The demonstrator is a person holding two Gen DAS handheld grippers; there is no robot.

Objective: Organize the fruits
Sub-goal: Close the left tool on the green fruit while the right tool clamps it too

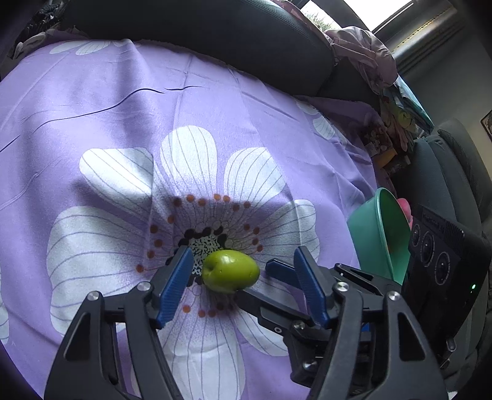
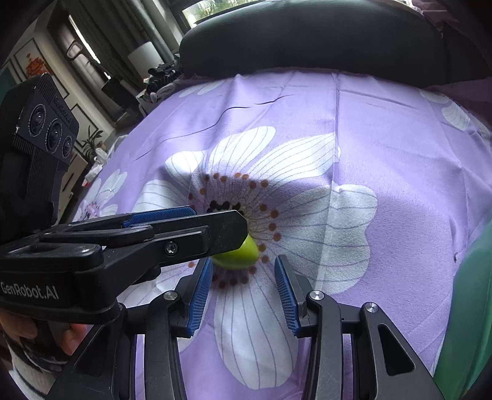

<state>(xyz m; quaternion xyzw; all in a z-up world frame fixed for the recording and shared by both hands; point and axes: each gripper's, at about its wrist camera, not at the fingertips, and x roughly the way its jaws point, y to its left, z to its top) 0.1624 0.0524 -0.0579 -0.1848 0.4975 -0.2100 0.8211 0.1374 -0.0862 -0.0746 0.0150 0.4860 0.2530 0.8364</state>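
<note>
Green fruit (image 1: 230, 270) between left hand-held gripper (image 1: 243, 270) pads, untouched.

Purple cloth (image 1: 92, 101) with big white flowers spread flat across the middle. Dark cushion (image 1: 215, 37) along its far edge at 12 o'clock. Crumpled pinkish fabric (image 1: 366, 52) at 1 o'clock. Bright window (image 1: 375, 9) beyond.

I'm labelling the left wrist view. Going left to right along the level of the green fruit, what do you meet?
Left gripper's left blue pad → green fruit → its right blue pad → teal bowl → black camera unit of the right gripper.
</note>
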